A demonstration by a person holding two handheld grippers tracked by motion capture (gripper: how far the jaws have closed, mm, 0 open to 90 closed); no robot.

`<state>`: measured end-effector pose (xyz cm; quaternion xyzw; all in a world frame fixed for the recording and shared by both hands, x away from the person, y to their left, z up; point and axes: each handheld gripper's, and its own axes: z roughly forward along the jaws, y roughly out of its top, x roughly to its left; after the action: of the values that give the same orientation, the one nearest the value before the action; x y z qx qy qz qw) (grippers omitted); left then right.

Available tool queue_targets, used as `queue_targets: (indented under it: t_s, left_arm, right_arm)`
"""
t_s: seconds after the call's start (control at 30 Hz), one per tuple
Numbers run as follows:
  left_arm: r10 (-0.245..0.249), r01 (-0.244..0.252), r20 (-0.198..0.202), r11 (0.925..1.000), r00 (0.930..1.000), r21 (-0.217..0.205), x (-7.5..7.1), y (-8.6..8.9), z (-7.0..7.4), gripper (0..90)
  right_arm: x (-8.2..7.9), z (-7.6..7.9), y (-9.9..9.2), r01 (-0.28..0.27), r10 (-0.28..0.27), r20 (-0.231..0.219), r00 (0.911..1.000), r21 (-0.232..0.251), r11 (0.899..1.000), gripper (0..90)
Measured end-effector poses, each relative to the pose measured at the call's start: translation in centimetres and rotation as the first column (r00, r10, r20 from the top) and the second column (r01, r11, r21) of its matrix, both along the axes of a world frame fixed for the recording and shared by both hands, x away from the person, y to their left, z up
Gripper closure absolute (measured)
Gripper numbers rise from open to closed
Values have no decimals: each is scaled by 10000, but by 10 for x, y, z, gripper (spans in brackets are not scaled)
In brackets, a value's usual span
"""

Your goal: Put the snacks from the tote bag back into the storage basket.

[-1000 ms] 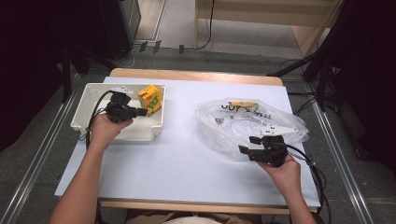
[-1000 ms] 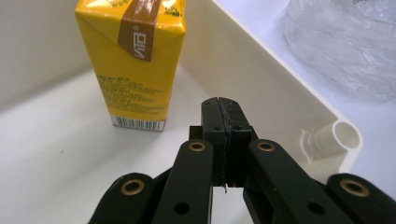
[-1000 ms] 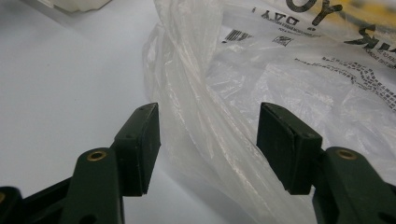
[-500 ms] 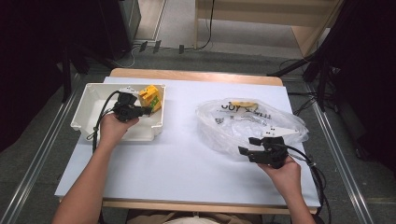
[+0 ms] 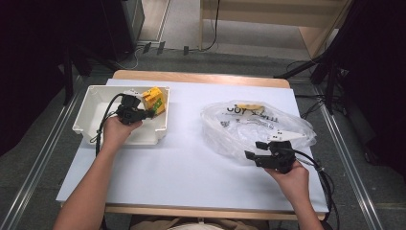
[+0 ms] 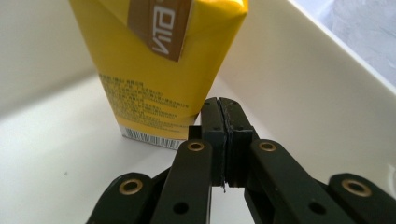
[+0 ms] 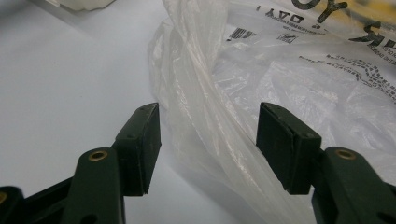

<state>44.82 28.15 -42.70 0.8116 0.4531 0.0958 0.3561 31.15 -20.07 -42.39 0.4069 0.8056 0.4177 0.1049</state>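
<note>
A yellow drink carton stands in the far right corner of the white bin. In the left gripper view the carton rises just beyond the tips, with the bin floor around it. My left gripper is inside the bin, shut with nothing between its jaws, its tip beside the carton's lower corner. My right gripper stands open at the near edge of the clear plastic bag. A fold of the bag lies between the jaws, which stand apart from it.
Something yellow lies inside the bag at its far side. The white table top stretches between bin and bag. Dark equipment and cables stand beyond the table's far edge.
My left gripper has shifted a little right and lower in the bin, closer to the carton. The right gripper and the bag have kept still.
</note>
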Motion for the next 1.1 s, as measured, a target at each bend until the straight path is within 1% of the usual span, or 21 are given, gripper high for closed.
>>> queue_targets:
  t_s: [0.07,0.1,0.17,0.27,0.43,0.6,0.73,0.87,0.97,1.1]
  left_arm:
    - [92,-93,-39,10000,9999,-30,1,2,-1,900]
    - [175,-176,-143,9998,9997,-76,1,3,-1,900]
    - [258,-260,-207,9996,9995,-76,2,5,-2,900]
    - [346,-349,-263,9993,9991,-128,3,6,-3,900]
    - [630,-637,-384,9978,9973,-157,5,12,-4,884]
    - [827,-836,-381,9963,9958,-217,6,16,-3,893]
    - [1115,-1129,-462,9932,9927,-287,9,21,-4,894]
    - [1209,-1224,-475,9920,9915,-299,11,22,-5,892]
    - [1341,-1363,-518,9898,9896,-418,14,23,-6,893]
    - [1383,-1403,-561,9895,9888,-336,17,22,-7,893]
  right_arm:
    - [0,0,0,0,0,9,10000,-4,10000,412]
    - [0,0,0,34,-34,30,10000,-28,10000,412]
    - [0,0,0,50,-50,35,10000,-21,10000,412]
    - [0,0,-1,54,-54,24,10000,-7,10000,412]
    - [0,0,-1,33,-33,5,10000,-43,10000,415]
    - [0,0,-1,79,-79,1,10000,-11,10000,421]
    - [0,0,-1,64,-64,6,10000,-41,10000,427]
    - [0,0,-1,88,-88,29,10000,-30,10000,425]
    - [0,0,-1,89,-89,29,10000,-44,10000,423]
    - [-1,0,-1,101,-101,8,9999,-36,9999,422]
